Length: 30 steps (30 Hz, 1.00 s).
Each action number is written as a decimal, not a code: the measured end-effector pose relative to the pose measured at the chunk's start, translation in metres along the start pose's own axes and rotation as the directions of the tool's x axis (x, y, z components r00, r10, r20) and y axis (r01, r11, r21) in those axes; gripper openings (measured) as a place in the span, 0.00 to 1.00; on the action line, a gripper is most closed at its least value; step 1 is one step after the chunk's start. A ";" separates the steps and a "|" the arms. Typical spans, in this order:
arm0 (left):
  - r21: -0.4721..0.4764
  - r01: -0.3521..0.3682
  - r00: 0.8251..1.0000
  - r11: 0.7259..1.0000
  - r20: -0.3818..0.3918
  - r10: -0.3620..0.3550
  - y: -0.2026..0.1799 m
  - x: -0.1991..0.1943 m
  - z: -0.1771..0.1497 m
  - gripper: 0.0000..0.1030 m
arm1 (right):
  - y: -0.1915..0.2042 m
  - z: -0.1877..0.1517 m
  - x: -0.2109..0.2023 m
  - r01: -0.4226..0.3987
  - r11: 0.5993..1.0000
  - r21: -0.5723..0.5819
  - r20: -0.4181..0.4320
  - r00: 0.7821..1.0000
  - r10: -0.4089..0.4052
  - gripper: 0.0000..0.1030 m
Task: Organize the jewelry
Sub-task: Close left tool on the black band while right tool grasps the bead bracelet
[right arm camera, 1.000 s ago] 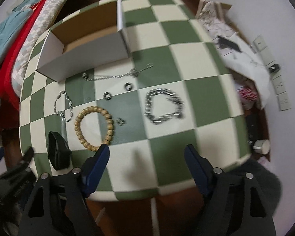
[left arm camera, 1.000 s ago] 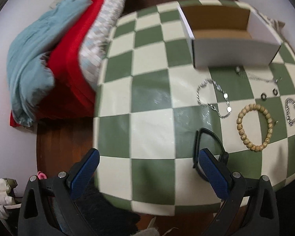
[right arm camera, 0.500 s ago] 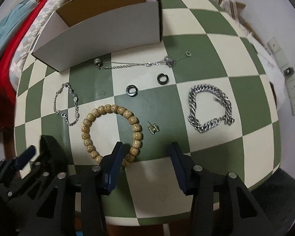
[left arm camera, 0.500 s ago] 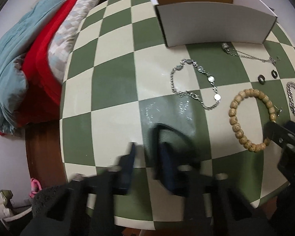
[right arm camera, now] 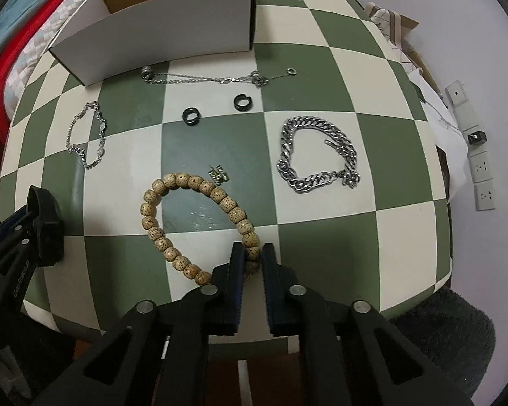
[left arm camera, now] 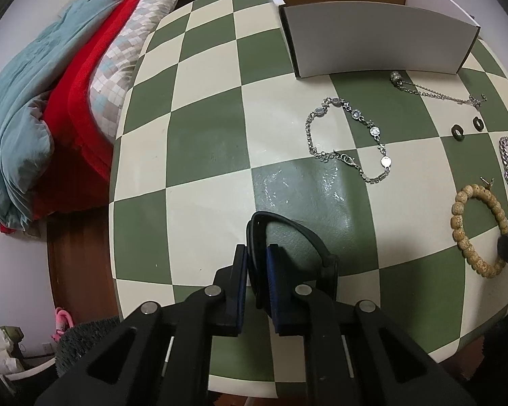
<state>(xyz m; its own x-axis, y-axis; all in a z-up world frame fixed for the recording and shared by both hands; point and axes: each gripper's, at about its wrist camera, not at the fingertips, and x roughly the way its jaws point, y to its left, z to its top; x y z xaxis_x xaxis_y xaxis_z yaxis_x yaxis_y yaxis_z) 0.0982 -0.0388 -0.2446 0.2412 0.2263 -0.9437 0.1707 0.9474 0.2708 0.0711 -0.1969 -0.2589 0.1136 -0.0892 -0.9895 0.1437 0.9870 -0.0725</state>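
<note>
Left gripper (left arm camera: 256,264) pinched on a black band (left arm camera: 289,230) at the checkered table (left arm camera: 203,142) edge, right gripper (right arm camera: 253,260) clamped on a wooden bead bracelet (right arm camera: 199,223), steel chain bracelet (right arm camera: 318,154) beyond, white box (right arm camera: 172,30) behind.

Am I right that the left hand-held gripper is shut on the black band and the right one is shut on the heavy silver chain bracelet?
Not quite. The left hand-held gripper is shut on the black band, but the right hand-held gripper is shut on the wooden bead bracelet, as the right wrist view shows. The heavy silver chain bracelet lies untouched on the table.
</note>
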 end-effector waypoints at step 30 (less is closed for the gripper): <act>-0.025 0.085 0.995 0.996 0.060 -0.083 0.012 -0.046 0.006 0.04 | -0.009 0.004 -0.042 -0.122 0.992 0.022 0.097 0.988 0.120 0.09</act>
<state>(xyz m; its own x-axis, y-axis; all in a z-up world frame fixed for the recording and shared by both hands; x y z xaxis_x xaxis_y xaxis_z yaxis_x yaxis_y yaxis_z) 0.0953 -0.0395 -0.1967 0.2827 0.1328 -0.9500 0.1667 0.9685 0.1850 0.0688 -0.2028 -0.2165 0.2244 0.0169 -0.9743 0.1502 0.9873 0.0518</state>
